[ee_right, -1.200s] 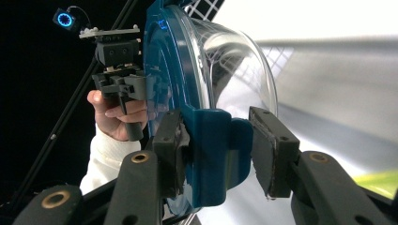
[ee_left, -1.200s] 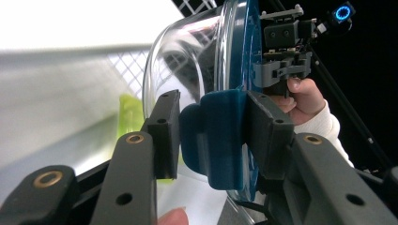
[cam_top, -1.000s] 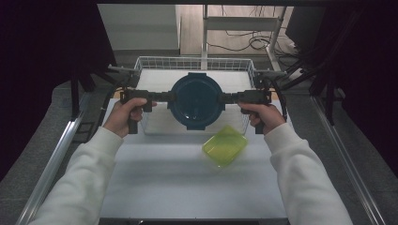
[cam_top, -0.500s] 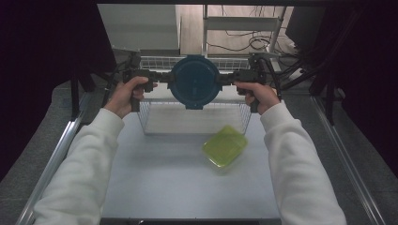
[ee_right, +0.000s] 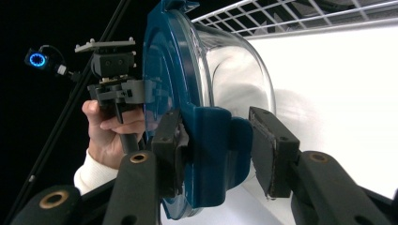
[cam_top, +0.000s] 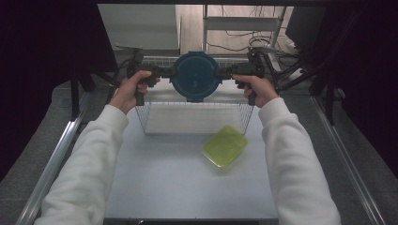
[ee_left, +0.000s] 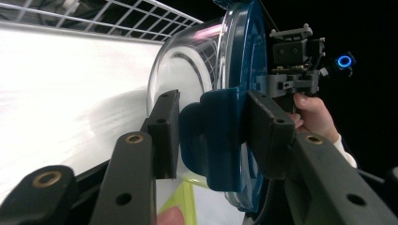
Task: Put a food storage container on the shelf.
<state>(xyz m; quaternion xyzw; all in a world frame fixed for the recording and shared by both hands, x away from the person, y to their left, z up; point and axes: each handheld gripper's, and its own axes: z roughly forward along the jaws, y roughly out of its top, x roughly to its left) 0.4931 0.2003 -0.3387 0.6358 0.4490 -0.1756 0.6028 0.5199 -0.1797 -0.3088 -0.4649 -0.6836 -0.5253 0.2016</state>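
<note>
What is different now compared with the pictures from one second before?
Both tools, left and right, carried the round blue-lidded container away from the person and upward in the high view, over the wire basket, tipping it so the lid faces the camera. Each tool keeps its grip on a side clip. The green lid lies where it was on the table.

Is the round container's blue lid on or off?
On. The blue lid sits against the clear round container, its side latch folded over the rim.
</note>
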